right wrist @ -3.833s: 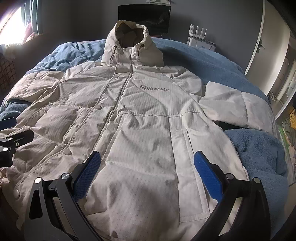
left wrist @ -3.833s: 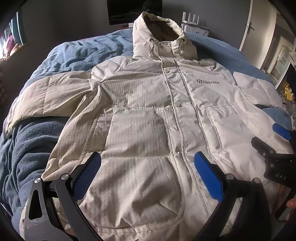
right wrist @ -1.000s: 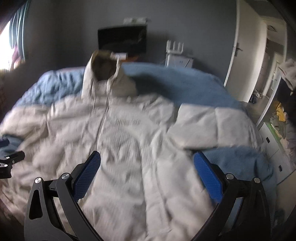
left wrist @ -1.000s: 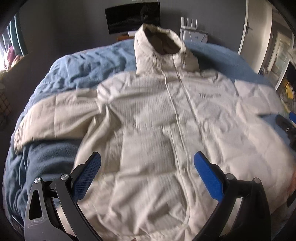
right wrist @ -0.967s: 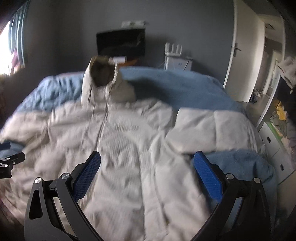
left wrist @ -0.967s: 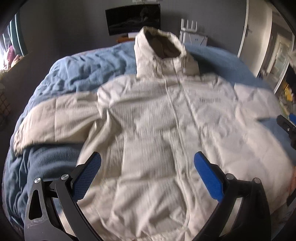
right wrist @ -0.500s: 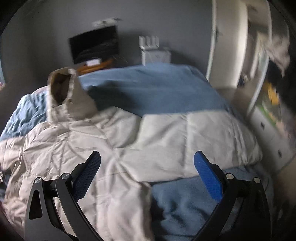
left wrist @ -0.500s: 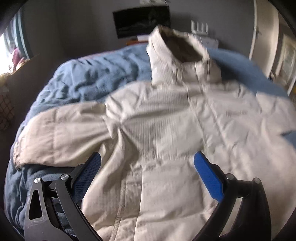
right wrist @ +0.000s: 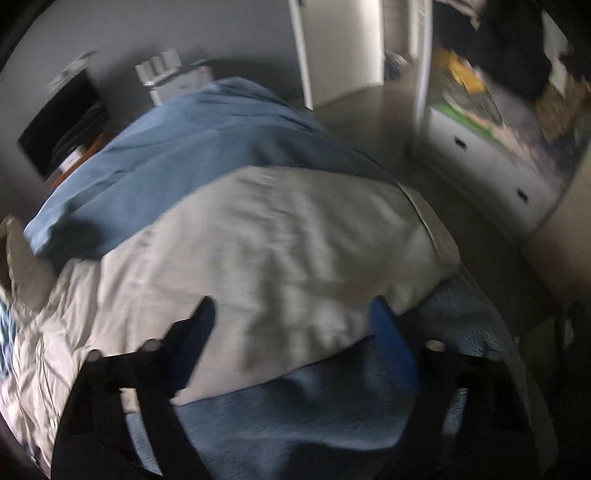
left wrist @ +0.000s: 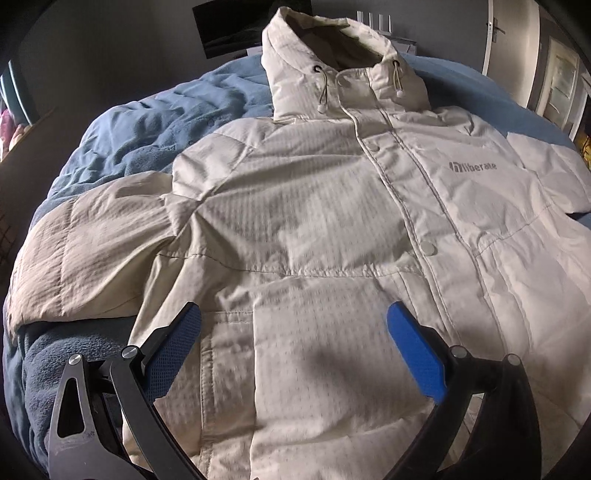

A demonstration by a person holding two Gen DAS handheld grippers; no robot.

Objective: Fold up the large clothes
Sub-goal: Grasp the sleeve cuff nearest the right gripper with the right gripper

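A cream hooded puffer jacket (left wrist: 332, 221) lies face up and spread flat on a bed with a blue blanket (left wrist: 147, 118), hood at the far end. My left gripper (left wrist: 295, 328) is open and empty, hovering over the jacket's lower left front, near the left sleeve (left wrist: 85, 251). My right gripper (right wrist: 295, 321) is open and empty, hovering over the jacket's right sleeve (right wrist: 277, 251), which stretches toward the bed's right edge. The right wrist view is motion-blurred.
A dark screen (left wrist: 236, 26) hangs on the grey wall beyond the bed. A white drawer unit (right wrist: 491, 155) with clutter on top and an open doorway (right wrist: 343, 48) are on the right. Bare floor (right wrist: 480, 229) runs along the bed's right side.
My left gripper has moved closer over the jacket's left front. My right gripper has swung right and now faces the right sleeve and bed edge. Both stay open.
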